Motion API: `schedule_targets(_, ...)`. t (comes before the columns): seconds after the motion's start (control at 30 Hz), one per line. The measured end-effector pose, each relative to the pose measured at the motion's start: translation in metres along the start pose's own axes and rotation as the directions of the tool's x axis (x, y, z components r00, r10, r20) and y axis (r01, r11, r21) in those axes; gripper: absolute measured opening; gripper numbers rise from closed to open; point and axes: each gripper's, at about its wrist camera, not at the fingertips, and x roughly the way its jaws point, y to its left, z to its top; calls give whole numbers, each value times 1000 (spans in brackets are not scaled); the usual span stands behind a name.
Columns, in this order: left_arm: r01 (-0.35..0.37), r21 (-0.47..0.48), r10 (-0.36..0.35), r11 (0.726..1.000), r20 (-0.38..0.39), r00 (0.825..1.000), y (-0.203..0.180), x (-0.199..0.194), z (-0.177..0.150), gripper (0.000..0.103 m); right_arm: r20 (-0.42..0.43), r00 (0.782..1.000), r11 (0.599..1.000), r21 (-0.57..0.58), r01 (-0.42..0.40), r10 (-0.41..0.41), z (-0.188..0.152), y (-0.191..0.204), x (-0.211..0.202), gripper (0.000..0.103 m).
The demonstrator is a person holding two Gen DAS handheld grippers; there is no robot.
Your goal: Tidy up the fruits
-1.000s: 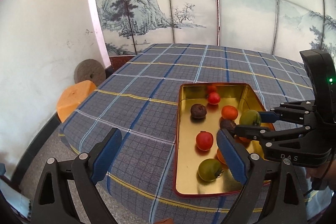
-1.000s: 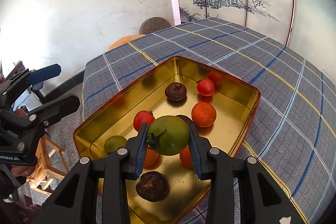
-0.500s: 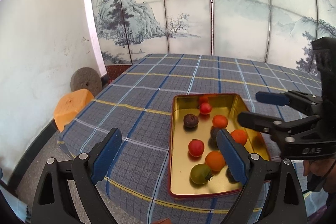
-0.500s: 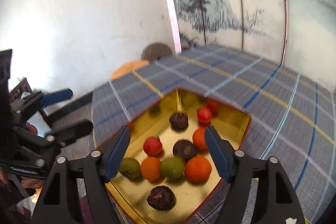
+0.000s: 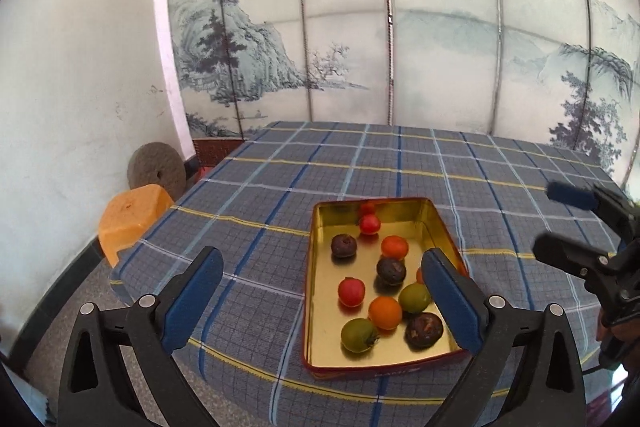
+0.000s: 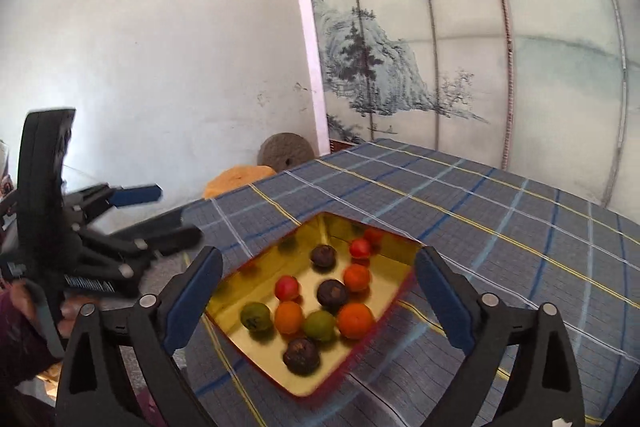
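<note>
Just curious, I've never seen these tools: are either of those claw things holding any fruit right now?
No. Both the left gripper and right gripper are open with nothing between their fingers; all the fruit lies in the gold tin.

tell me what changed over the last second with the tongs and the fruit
The right tongs let go of the green fruit; it now lies in the gold tin among the others. The right tongs opened wide and pulled up and back from the tin. The left tongs also drew back, open and empty as before. The tin and the other fruits stayed put on the plaid tablecloth.
</note>
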Motion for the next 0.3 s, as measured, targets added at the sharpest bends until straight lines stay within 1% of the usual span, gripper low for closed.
schedule_targets(0.07,-6,-8,6,1000,20,1000,0,-3,2,99,-25,999,999,28,21,-20,-10,-17,-1,100)
schedule_targets(0.17,-5,-5,5,1000,12,1000,-2,-4,4,99,-98,991,993,57,102,-96,-27,-57,4,100)
schedule_targets(0.23,-19,0,19,1000,3,1000,-4,-3,5,99,-166,968,975,89,203,-186,-41,-99,8,100)
schedule_targets(0.27,-21,4,21,1000,-10,1000,-5,-2,6,100,-197,957,965,110,238,-214,-47,-118,10,100)
schedule_targets(0.3,-16,4,16,1000,-28,999,-5,0,7,100,-238,940,950,131,282,-246,-55,-141,11,100)
